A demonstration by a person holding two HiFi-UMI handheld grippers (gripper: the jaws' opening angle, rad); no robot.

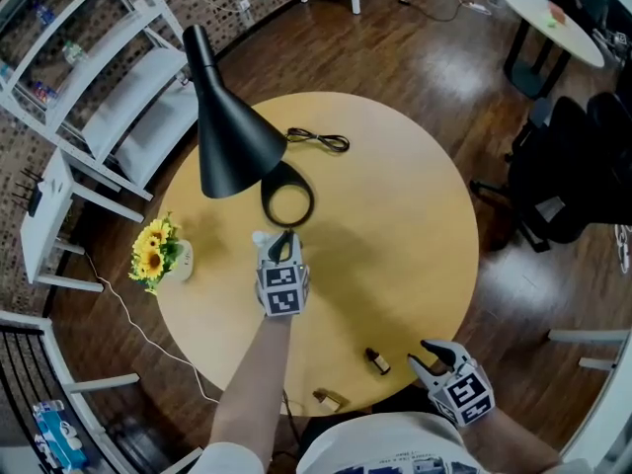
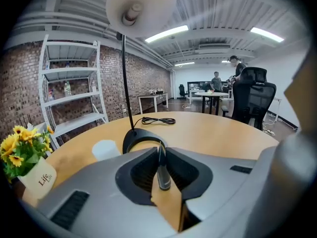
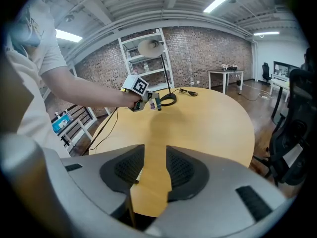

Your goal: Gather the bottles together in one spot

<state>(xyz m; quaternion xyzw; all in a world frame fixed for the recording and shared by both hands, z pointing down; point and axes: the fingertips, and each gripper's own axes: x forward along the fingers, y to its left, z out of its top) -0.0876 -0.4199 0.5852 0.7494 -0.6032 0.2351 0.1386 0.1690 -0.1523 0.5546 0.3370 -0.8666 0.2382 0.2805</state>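
On the round wooden table (image 1: 415, 215) my left gripper (image 1: 282, 239) is shut on a slim dark bottle (image 2: 162, 171), whose tip stands up between the jaws. A white-capped bottle (image 1: 261, 238) stands just left of those jaws, and its cap (image 2: 105, 149) also shows in the left gripper view. A small brown bottle (image 1: 377, 361) lies near the table's front edge, and a tan one (image 1: 328, 399) lies at the very rim. My right gripper (image 1: 432, 355) hangs open just right of the brown bottle, with only bare tabletop between its jaws (image 3: 155, 155).
A black lamp (image 1: 232, 126) leans over the table, its ring base (image 1: 288, 200) just beyond my left gripper. A pot of sunflowers (image 1: 158, 250) stands at the left edge and a black cable (image 1: 318, 140) at the back. An office chair (image 1: 563, 166) stands to the right.
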